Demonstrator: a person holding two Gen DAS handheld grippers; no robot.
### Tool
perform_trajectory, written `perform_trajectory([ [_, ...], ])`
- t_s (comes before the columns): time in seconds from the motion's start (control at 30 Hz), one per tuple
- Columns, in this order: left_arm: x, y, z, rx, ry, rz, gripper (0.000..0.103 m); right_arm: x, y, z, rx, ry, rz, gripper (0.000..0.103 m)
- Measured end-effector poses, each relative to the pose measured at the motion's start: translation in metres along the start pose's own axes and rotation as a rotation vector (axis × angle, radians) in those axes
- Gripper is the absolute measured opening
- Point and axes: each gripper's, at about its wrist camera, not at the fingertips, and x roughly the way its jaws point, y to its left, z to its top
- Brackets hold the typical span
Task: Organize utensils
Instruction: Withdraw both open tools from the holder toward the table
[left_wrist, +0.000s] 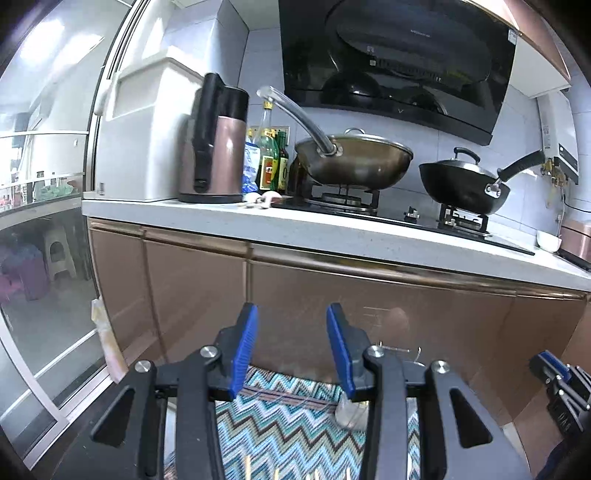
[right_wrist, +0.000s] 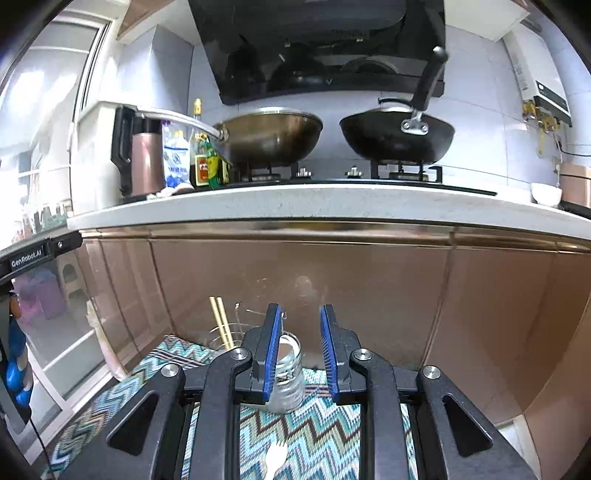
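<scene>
Your right gripper (right_wrist: 301, 350) sits nearest the work: its jaws stand parted with nothing pressed between them, and a clear glass jar (right_wrist: 288, 373) shows just behind the left blue pad, low in the centre of the right wrist view, upright on the zigzag mat (right_wrist: 317, 424). A second clear container (right_wrist: 229, 334) stands to the left of it, holding a pair of chopsticks (right_wrist: 221, 321) whose long axis leans up and to the left. A white plastic fork (right_wrist: 275, 459) lies flat on the mat at the bottom edge, below the jaws, handle running towards you. I judge that is your next pick, so you would need to tip downward and back.

Your left gripper (left_wrist: 291, 347) is released too, empty, aimed at the copper cabinet front (left_wrist: 406, 295). Pale stick tips peek in at that frame's bottom edge; I cannot tell what they are.

Above, the white countertop (right_wrist: 332, 203) carries two woks on the hob.
</scene>
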Motion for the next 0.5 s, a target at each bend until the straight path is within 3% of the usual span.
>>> perform_trajectory([
  [0.1,-0.021,0.013,0.001,0.005,0.02,0.007,0.037,-0.028,0.0,-0.001,0.009,-0.006,0.014,0.03],
  [0.27,-0.031,0.034,-0.011,-0.008,0.174,0.0,0.037,-0.063,0.006,-0.007,0.015,-0.001,0.04,0.03],
  [0.5,-0.043,0.04,-0.024,0.013,0.253,-0.029,0.037,-0.087,0.017,-0.009,-0.012,0.018,0.058,0.03],
])
